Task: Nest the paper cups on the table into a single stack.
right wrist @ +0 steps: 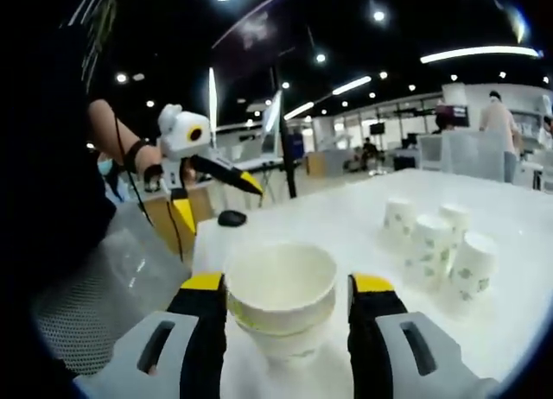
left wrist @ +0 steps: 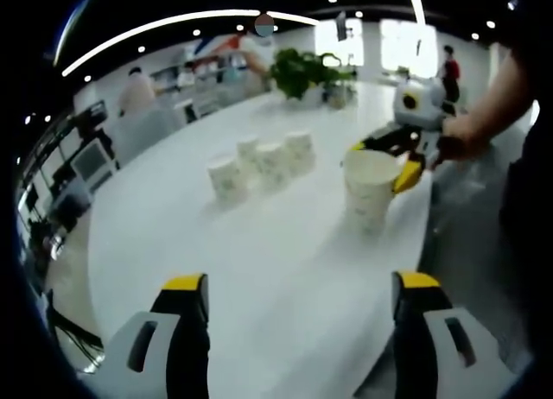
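Right claw (right wrist: pixel 287 304) straddles the stacked cups (right wrist: pixel 282 297), contact unclear. Left claw (left wrist: pixel 298 300) hangs apart above the tabletop (left wrist: pixel 285 269). Four cups (left wrist: pixel 263 164) wait beyond.

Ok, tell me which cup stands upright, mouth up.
The cup between the right gripper jaws, already a nested pair, is the one with its mouth up. The four others stand upside down in a cluster farther along the table.

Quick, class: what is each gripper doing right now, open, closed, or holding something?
Left gripper: open, nothing between its jaws.
Right gripper: jaws either side of the nested paper cups; whether they are clamped cannot be told.
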Tool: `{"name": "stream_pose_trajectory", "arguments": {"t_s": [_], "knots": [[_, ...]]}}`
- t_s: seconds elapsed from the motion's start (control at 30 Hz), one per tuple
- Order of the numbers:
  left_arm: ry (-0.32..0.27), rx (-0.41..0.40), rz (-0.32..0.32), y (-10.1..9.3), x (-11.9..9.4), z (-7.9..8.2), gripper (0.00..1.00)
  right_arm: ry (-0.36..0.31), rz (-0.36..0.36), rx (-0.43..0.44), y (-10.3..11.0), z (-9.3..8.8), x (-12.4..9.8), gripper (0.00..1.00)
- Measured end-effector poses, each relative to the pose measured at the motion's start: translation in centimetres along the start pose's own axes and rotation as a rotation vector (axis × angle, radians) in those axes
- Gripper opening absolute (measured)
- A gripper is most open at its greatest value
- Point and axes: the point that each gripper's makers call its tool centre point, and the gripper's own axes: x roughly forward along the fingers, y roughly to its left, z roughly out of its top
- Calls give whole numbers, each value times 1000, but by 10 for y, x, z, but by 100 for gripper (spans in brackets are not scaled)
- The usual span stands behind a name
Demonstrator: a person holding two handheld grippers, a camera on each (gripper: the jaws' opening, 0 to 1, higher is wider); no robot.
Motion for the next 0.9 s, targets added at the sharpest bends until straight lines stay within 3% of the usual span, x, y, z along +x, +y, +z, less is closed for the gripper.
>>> {"name": "stream_pose_trajectory", "arguments": {"t_s": [0.17, 0.57, 0.9], "knots": [[-3, 1, -2, -1, 0, 2, 87, 6, -19, 2, -5, -2, 0, 62], [-10, 2, -1, 1, 1, 3, 87, 15, -33, 2, -7, -2, -3, 62], [-15, 4, 3, 5, -1, 4, 87, -16, -45, -19, -9, 17, -7, 69]]}}
